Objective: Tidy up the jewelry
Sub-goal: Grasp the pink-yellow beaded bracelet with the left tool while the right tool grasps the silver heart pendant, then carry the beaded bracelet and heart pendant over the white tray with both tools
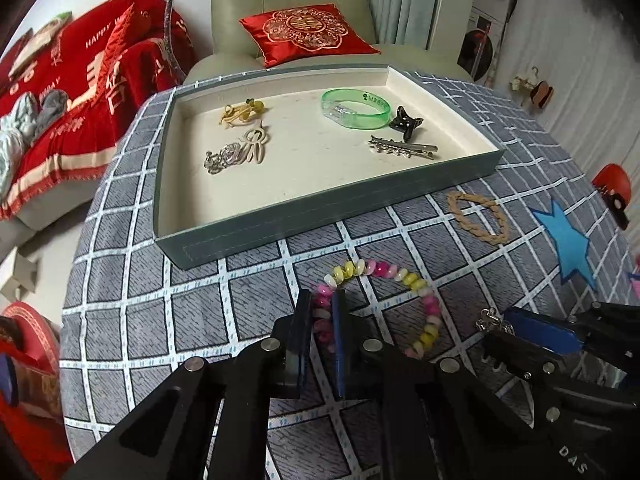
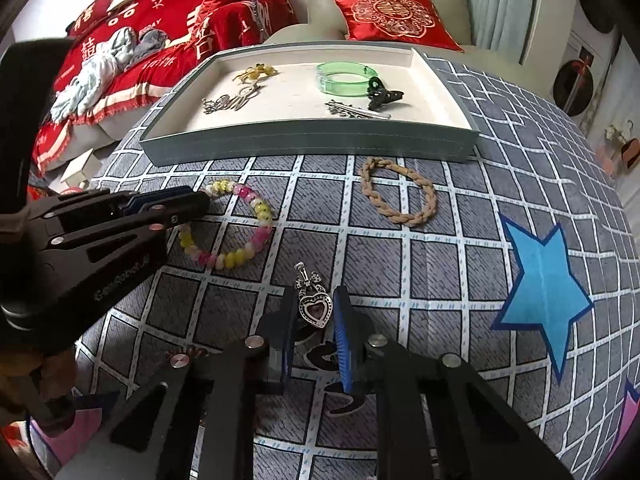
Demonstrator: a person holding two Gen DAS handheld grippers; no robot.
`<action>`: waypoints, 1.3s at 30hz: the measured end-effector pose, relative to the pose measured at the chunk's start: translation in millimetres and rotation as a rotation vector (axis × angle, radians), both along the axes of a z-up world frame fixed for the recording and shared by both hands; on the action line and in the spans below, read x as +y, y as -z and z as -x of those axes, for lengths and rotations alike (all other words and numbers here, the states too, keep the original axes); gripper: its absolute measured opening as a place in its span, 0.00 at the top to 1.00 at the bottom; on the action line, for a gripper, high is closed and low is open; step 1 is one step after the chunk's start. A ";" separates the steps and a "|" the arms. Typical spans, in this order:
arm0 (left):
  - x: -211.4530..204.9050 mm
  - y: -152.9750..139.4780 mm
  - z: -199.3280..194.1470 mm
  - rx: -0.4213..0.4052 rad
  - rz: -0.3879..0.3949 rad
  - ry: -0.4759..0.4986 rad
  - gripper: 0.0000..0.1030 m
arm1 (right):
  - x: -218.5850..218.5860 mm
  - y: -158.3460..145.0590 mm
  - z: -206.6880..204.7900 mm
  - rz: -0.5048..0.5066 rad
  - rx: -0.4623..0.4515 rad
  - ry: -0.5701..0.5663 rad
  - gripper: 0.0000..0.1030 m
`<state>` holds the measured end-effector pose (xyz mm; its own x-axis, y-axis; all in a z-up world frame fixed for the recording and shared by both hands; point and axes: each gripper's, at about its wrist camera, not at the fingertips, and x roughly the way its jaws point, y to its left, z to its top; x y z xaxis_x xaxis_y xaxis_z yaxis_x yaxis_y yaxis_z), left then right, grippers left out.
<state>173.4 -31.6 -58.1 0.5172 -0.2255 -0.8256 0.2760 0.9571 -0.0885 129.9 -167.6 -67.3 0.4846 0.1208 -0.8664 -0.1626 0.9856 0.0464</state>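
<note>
Left gripper [image 1: 323, 304] is low over the checked tablecloth [image 1: 200, 312], fingers pointing toward the tray [image 1: 320, 208], pitched down; its two fingers are pressed together on the near-left arc of the pink-and-yellow beaded bracelet [image 1: 420, 292], beads visible between the pads. In the right wrist view the same gripper enters from the left, lying nearly level, its tip at the bracelet's upper-left beads [image 2: 256, 204]. The rest of the bracelet lies flat on the cloth, in front of the tray. Right gripper [image 2: 314, 312] is also low and pitched down, fingers aimed toward the tray; jaws stand narrowly apart on either side of a silver heart-shaped charm [image 2: 316, 306] with a small bow on top. Whether the pads touch the charm, I cannot tell. The charm sits on the cloth, near side of the bracelet. A braided tan bracelet [image 2: 400, 192] lies just in front of the tray's near wall, to the right. Tray contents: green bangle [image 1: 356, 106], black claw clip [image 1: 406, 122], silver hair clip [image 1: 404, 147], gold piece [image 1: 242, 114], silver piece [image 1: 236, 152]. A blue star [image 2: 544, 280] marks the cloth at right.
</note>
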 end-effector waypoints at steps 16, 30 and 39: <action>26.2 -55.8 2.6 -0.068 0.139 0.007 0.85 | -37.3 -40.7 -8.3 -0.194 -0.041 0.096 0.81; 27.6 -49.6 -0.9 -0.050 0.081 -0.024 0.84 | -38.3 -52.9 -27.7 -0.233 -0.054 0.105 0.81; 29.7 -27.9 11.8 0.004 0.074 -0.079 0.80 | -45.8 -48.2 -11.8 -0.245 -0.047 0.108 0.81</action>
<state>161.6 -1.9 -30.3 0.5327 -0.2443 -0.8103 0.1995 0.9667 -0.1603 141.8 -213.4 -19.1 0.5453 0.2695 -0.7938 -0.0647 0.9576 0.2808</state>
